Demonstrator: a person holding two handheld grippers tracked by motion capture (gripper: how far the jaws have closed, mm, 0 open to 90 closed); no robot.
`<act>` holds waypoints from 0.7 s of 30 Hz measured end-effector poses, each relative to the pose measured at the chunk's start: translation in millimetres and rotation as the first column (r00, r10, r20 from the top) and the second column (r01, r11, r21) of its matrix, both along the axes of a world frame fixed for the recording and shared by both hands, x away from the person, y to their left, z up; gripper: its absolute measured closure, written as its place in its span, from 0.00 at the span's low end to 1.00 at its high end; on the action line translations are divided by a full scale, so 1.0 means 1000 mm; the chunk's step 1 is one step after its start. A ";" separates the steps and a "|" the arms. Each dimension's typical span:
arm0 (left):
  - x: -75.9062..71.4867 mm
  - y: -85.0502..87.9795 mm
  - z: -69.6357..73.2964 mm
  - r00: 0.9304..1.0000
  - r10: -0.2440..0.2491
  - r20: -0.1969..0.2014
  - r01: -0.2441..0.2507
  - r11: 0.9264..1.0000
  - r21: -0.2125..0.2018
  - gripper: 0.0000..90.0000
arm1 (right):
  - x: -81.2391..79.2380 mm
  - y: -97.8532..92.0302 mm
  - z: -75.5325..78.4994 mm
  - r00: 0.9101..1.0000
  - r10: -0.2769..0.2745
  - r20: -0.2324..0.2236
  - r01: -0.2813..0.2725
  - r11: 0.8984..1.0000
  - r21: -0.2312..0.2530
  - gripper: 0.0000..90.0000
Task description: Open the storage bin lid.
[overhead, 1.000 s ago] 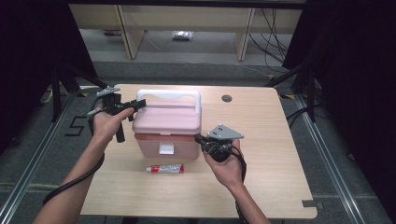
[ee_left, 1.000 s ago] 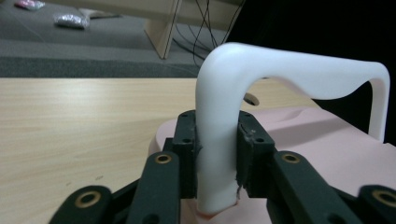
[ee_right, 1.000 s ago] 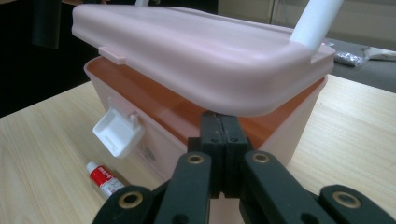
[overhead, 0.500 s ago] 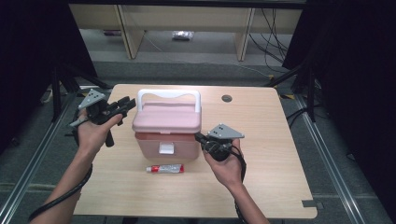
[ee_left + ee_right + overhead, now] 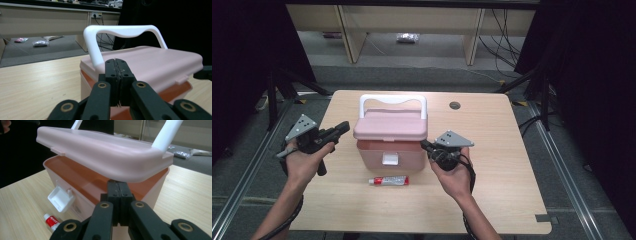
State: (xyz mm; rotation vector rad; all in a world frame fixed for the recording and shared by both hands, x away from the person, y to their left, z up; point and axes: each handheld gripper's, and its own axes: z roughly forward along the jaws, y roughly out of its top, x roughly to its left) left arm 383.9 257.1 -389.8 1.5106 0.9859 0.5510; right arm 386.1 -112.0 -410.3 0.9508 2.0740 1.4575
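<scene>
Left gripper [image 5: 343, 127] at centre left, jaws just closed together on nothing, beside pink box [image 5: 387, 150] at frame centre, lid [image 5: 389, 126] propped ajar. Tube [image 5: 389, 180] below box. Right gripper [image 5: 424, 145] at right edge of box, jaws together under lid.

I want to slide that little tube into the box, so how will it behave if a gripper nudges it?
The tube lies flat on its side on the smooth table, so it would probably slide easily. It looks small and light, and its rounded body may roll or swing about its white cap end. It likely dents if squeezed, being a soft-looking paste tube.
</scene>
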 end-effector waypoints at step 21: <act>-0.029 -0.019 -0.028 0.995 -0.089 0.033 0.087 0.994 0.064 1.00 | 0.006 0.001 0.013 0.999 -0.002 0.033 0.001 1.000 0.009 1.00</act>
